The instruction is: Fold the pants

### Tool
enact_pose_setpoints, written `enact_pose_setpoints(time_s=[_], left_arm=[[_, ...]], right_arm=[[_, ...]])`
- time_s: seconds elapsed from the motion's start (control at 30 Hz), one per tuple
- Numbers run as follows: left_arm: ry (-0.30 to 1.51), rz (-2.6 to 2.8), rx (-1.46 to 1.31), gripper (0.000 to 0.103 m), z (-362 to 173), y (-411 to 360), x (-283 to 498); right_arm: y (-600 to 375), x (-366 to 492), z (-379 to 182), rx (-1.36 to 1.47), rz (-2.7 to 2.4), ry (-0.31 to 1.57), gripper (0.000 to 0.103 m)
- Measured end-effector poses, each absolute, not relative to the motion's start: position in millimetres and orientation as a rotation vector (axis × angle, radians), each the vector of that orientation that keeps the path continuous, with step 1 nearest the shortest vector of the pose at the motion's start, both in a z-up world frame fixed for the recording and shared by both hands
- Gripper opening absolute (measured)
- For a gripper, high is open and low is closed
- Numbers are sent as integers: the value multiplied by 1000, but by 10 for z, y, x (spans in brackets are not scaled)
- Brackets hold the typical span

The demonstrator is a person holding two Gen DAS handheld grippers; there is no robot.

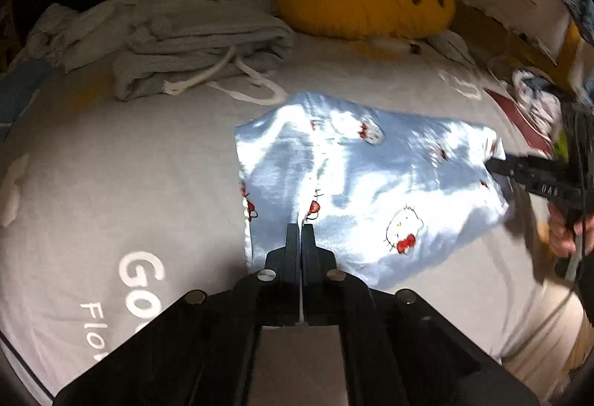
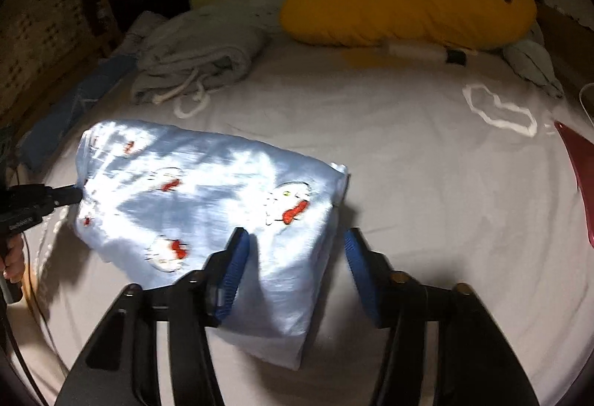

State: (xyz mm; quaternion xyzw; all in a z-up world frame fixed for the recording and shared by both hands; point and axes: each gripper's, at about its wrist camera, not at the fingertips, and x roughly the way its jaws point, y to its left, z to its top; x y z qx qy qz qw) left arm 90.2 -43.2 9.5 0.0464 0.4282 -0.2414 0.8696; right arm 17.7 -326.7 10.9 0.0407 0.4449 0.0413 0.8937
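The light blue cartoon-print pants (image 1: pixel 356 179) lie folded into a compact rectangle on the grey bed sheet (image 1: pixel 111 164); they also show in the right wrist view (image 2: pixel 208 205). My left gripper (image 1: pixel 300 231) is shut at the pants' near edge and seems to pinch the fabric; it also shows in the right wrist view (image 2: pixel 74 196) at the pants' left end. My right gripper (image 2: pixel 293 246) is open, its blue-padded fingers (image 2: pixel 237 257) straddling the pants' near right corner. In the left wrist view it (image 1: pixel 497 164) sits at the pants' right edge.
A pile of folded grey clothes with white drawstrings (image 1: pixel 178 42) lies at the back left. A yellow plush pillow (image 1: pixel 367 5) lies at the back. A red object (image 2: pixel 579 175) sits at the bed's right edge. Clutter (image 1: pixel 538 101) lies at the right.
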Motion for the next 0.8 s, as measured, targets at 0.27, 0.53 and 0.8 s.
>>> enact_pose_setpoints(time_s=[0.27, 0.53, 0.8], left_arm=[[880, -425, 86, 7, 76, -288, 1021], [769, -461, 19, 34, 296, -237, 982], [743, -508, 31, 28, 213, -594, 1242]], right_arm=[[-3294, 332, 8, 1, 35, 937, 5], [-3467, 233, 303, 121, 43, 796, 5], [-3012, 493, 245, 101, 156, 785, 6]])
